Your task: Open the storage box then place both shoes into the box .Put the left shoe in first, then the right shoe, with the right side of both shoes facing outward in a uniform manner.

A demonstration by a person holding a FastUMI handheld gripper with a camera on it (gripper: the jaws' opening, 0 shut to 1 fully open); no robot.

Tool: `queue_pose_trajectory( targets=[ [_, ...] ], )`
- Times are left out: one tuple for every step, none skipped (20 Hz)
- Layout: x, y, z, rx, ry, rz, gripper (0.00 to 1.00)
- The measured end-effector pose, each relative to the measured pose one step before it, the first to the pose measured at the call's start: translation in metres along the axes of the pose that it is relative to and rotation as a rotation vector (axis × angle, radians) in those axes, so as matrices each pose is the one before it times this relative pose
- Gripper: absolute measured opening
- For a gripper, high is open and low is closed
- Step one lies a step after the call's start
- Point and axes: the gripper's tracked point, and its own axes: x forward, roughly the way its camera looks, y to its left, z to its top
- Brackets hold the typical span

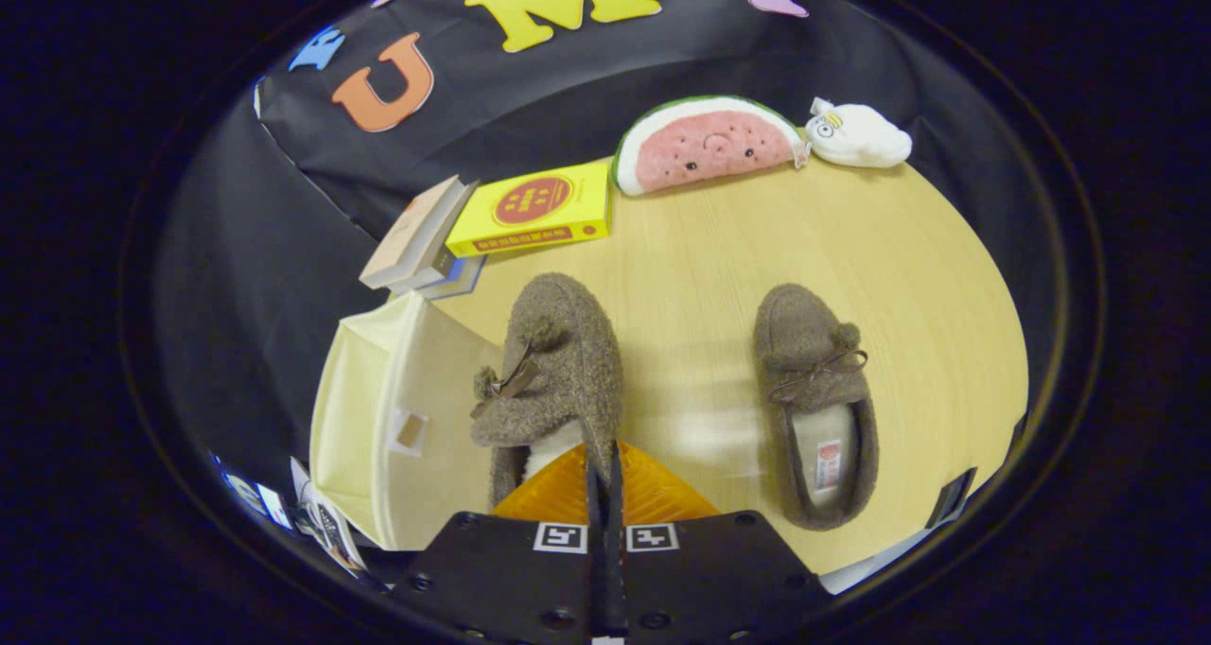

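My gripper (605, 470) is shut on the side wall of a brown fuzzy slipper (558, 361) near its heel. That slipper sits tilted, its toe pointing away from me and its bow leaning toward the cream storage box (378, 409) just to its left. It overlaps the box's near face, which carries a small pull tab (411, 431). I cannot tell whether the box's lid is open. The second matching slipper (818, 399) lies flat on the round wooden table (700, 248) to the right of the fingers, opening up, toe away from me.
Beyond the slippers lie a yellow book (530, 212) and a stack of books (416, 243) at the table's far left. A watermelon plush (705, 144) and a white plush (856, 134) rest at the far edge. The table's rim curves close on the right.
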Motion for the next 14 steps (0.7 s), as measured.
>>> queue_pose_trajectory(
  targets=[
    [-0.01403, 0.01283, 0.00723, 0.00987, -0.02125, 0.01630, 0.00],
    [-0.01172, 0.01510, 0.00744, 0.01227, -0.02344, 0.01947, 0.01],
    [-0.01006, 0.01591, 0.00773, 0.00685, -0.02324, 0.01967, 0.00],
    [-0.00849, 0.01452, 0.00539, 0.00557, -0.02205, 0.01733, 0.00],
    [-0.00546, 0.01536, 0.00630, 0.00484, -0.02085, 0.01546, 0.00],
    [-0.00233, 0.01574, 0.00236, 0.00298, -0.01201, 0.01492, 0.00],
    [-0.00035, 0.01329, 0.00033, 0.00587, -0.00342, 0.01183, 0.00],
    [0.00122, 0.01644, -0.00332, 0.00080, 0.00472, 0.01592, 0.00],
    [0.00446, 0.01266, -0.00339, -0.00582, 0.00569, 0.01247, 0.00],
    [0.00777, 0.01201, -0.00545, -0.00180, 0.00411, 0.00810, 0.00],
    [0.00822, 0.01113, -0.00531, 0.00269, 0.00675, 0.00377, 0.00],
    [0.00962, 0.01072, -0.00874, 0.00437, 0.00988, 0.00223, 0.00],
    [0.01052, 0.00934, -0.00897, 0.00687, 0.00921, 0.00115, 0.00],
    [0.01149, 0.00710, -0.00886, 0.00833, 0.00745, -0.00213, 0.00]
  ],
)
